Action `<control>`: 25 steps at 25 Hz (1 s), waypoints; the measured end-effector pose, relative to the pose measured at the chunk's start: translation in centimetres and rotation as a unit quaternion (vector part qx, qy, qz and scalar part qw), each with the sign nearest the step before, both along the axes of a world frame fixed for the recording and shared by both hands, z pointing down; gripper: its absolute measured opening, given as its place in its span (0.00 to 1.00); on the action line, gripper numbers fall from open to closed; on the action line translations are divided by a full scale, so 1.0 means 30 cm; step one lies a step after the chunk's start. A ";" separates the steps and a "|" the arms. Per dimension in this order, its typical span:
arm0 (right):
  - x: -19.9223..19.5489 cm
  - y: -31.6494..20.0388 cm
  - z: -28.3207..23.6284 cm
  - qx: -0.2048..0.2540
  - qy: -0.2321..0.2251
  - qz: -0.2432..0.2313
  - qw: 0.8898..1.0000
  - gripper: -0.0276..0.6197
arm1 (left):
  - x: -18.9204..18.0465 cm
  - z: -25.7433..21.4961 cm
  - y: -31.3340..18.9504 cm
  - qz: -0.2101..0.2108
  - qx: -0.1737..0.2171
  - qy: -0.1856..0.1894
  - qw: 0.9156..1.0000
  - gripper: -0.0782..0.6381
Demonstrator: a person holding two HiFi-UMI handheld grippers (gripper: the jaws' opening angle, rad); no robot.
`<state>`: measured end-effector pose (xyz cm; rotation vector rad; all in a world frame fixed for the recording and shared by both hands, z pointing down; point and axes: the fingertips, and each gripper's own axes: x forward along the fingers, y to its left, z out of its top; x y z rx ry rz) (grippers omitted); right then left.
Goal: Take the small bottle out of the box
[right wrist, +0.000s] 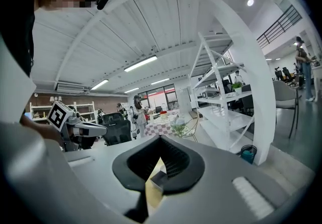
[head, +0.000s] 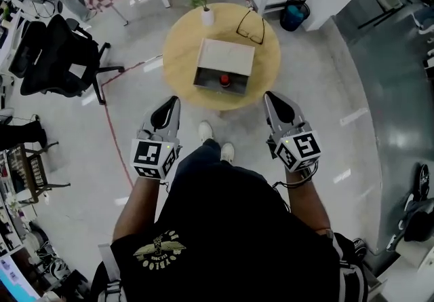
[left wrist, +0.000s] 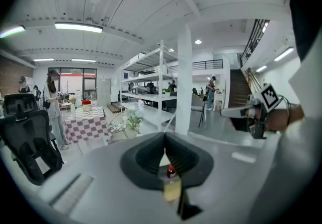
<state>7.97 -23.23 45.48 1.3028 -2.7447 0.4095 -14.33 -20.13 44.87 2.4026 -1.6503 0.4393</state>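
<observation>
A small bottle with a red cap (head: pixel 224 80) stands in the open front part of a flat cardboard box (head: pixel 225 58) on a round wooden table (head: pixel 180 56). Both grippers hang level in front of the table's near edge, short of the box. My left gripper (head: pixel 175 99) is shut with nothing in it, and so is my right gripper (head: pixel 267 95). In the left gripper view the red-capped bottle (left wrist: pixel 171 171) shows just below the closed jaws of the left gripper (left wrist: pixel 164 135). The right gripper view shows a corner of the box (right wrist: pixel 159 176) under the tips of the right gripper (right wrist: pixel 160 138).
A white vase of flowers (head: pixel 207 14) and a pair of glasses (head: pixel 251 26) sit at the table's far side. A black office chair (head: pixel 57 56) stands at the left, a blue bin (head: pixel 293 14) behind the table, and a red cable (head: pixel 112 134) runs over the floor.
</observation>
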 end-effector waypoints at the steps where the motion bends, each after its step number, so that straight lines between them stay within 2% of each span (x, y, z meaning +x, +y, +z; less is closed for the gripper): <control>1: 0.003 -0.007 0.006 -0.002 0.000 0.002 1.000 0.06 | 0.010 0.002 -0.011 0.004 0.000 -0.001 1.000 0.11; 7: -0.011 -0.071 0.055 -0.022 0.006 0.006 1.000 0.06 | 0.026 0.033 -0.085 0.020 -0.013 -0.001 1.000 0.11; 14: -0.117 -0.193 0.070 -0.038 0.016 0.007 0.999 0.06 | -0.080 0.071 -0.212 0.021 -0.033 0.008 0.999 0.11; 25: -0.236 -0.369 0.003 -0.022 0.054 0.036 0.998 0.06 | -0.136 0.058 -0.460 0.072 -0.012 0.047 0.996 0.11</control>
